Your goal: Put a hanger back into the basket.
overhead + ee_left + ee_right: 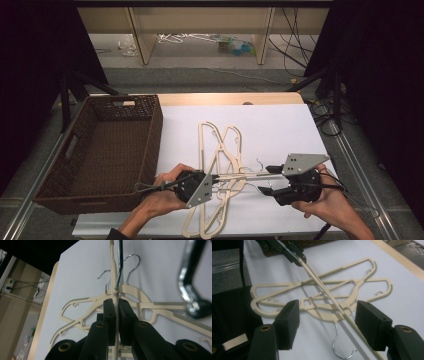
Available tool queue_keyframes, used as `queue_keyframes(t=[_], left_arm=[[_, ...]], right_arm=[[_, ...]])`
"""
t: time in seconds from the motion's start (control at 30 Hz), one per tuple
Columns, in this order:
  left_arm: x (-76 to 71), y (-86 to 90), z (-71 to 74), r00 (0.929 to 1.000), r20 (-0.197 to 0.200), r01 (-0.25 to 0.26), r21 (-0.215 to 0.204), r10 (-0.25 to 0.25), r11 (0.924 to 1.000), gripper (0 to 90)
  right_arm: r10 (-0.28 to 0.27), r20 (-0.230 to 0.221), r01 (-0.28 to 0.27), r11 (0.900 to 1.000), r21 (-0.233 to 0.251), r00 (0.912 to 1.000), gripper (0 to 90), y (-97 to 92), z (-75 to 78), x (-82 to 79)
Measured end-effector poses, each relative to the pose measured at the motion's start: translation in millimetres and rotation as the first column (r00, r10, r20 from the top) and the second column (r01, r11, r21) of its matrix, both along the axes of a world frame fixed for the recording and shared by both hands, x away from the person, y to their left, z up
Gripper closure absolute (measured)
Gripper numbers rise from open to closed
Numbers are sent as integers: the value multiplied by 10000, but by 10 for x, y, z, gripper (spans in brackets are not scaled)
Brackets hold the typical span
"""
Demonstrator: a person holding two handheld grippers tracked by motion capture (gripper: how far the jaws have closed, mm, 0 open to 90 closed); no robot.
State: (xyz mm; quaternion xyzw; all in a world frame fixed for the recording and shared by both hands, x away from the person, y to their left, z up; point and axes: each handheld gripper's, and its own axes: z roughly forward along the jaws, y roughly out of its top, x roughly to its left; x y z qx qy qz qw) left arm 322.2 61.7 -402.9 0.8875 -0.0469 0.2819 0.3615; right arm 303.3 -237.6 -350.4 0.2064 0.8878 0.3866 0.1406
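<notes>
- Dark brown woven wicker basket [75, 165] sits at the table's left, nothing visible in it (likely the drop spot, my guess).
- Left gripper [212, 177] is clenched on the thin edge of one cream plastic hanger [114, 277]; the left gripper view has both pads flat against it.
- That held hanger [245, 175] runs level toward the right gripper, above the pile of cream plastic hangers with metal hooks [220, 150] on the white table cover [280, 125].
- Right gripper [265, 182] is released: jaws stand apart, pads pressing on nothing; the hanger's bar passes between them.
- To do this well: keep the left grip firm, lift straight so no hook [342, 345] snags the pile, then swing left over the basket rim.
</notes>
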Motion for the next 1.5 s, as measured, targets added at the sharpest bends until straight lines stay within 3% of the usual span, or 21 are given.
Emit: queue_keyframes(t=[0.03, 0.1, 0.27, 0.47, 0.57, 0.6, 0.77, 0.8, 0.87, 0.9, 0.93, 0.97, 1.03, 1.1, 1.13, 1.2, 1.27, 1.33, 1.4, 1.5], left_arm=[[23, 15, 28, 9998, -63, -171, 60, 171, 9998, 857], [54, 35, 61, 9974, -411, -606, -303, 594, 9977, 857], [124, 92, 193, 9904, -882, -1148, -974, 1063, 9886, 857], [199, 155, 360, 9761, -1553, -1815, -1960, 1523, 9637, 858], [205, 167, 454, 9622, -2198, -2144, -2485, 1606, 9446, 857], [210, 180, 493, 9589, -2330, -2206, -2536, 1619, 9418, 857], [228, 264, 644, 9222, -3516, -2866, -3413, 1612, 8952, 857], [227, 293, 675, 9141, -3746, -2997, -3669, 1550, 8806, 857], [220, 367, 747, 9063, -4001, -3087, -4074, 1359, 8595, 857], [208, 400, 784, 8997, -4158, -3185, -4179, 1326, 8508, 857], [200, 435, 826, 8978, -4225, -3173, -4246, 1244, 8480, 857], [183, 466, 869, 8907, -4377, -3278, -4306, 1230, 8409, 857], [147, 526, 971, 8901, -4407, -3273, -4394, 1168, 8365, 858], [111, 584, 1081, 8846, -4546, -3310, -4558, 1035, 8262, 858], [92, 614, 1138, 8806, -4639, -3360, -4677, 966, 8175, 857], [57, 686, 1264, 8827, -4620, -3320, -4821, 867, 8108, 857], [0, 789, 1408, 8941, -4408, -3236, -5137, 792, 7946, 857], [-41, 920, 1541, 9006, -4271, -3244, -5362, 810, 7793, 857], [-63, 1056, 1649, 8968, -4332, -3434, -5533, 900, 7589, 858], [-66, 1259, 1766, 8980, -4158, -3734, -5467, 1440, 7494, 857]], right_arm=[[-54, 86, 54, 10000, 30, 9999, 354, 8, 9, -5], [-236, 278, 233, 9997, 112, 9993, 342, 17, 7, -11], [-851, 331, 841, 9960, 314, 9958, 309, 4, -66, 25], [-960, 385, 937, 9940, 572, 9946, 292, 0, -146, 41], [-860, 395, 837, 9949, 570, 9955, 292, 19, -174, 45], [-864, 363, 843, 9950, 540, 9956, 292, 24, -181, 44], [-713, 283, 698, 9963, 498, 9971, 291, 31, -220, 37], [-727, 205, 715, 9961, 515, 9971, 289, 32, -230, 33], [-696, 237, 681, 9961, 561, 9973, 286, 33, -257, 35], [-730, 152, 721, 9960, 524, 9972, 283, 36, -272, 30], [-735, 94, 729, 9960, 517, 9973, 281, 43, -290, 23], [-722, 99, 716, 9962, 505, 9973, 280, 56, -313, 21], [-685, 18, 684, 9963, 514, 9976, 265, 88, -367, 14], [-698, -17, 698, 9965, 457, 9976, 257, 119, -423, 9], [-646, 27, 645, 9969, 445, 9979, 250, 132, -453, 15], [-684, -29, 685, 9968, 416, 9977, 239, 148, -502, 19], [-750, -81, 753, 9964, 389, 9971, 232, 155, -539, 22], [-797, -196, 803, 9962, 339, 9966, 231, 150, -557, 18], [-788, -168, 793, 9962, 367, 9968, 231, 145, -576, 25], [-786, -172, 792, 9963, 321, 9968, 232, 146, -598, 30]])
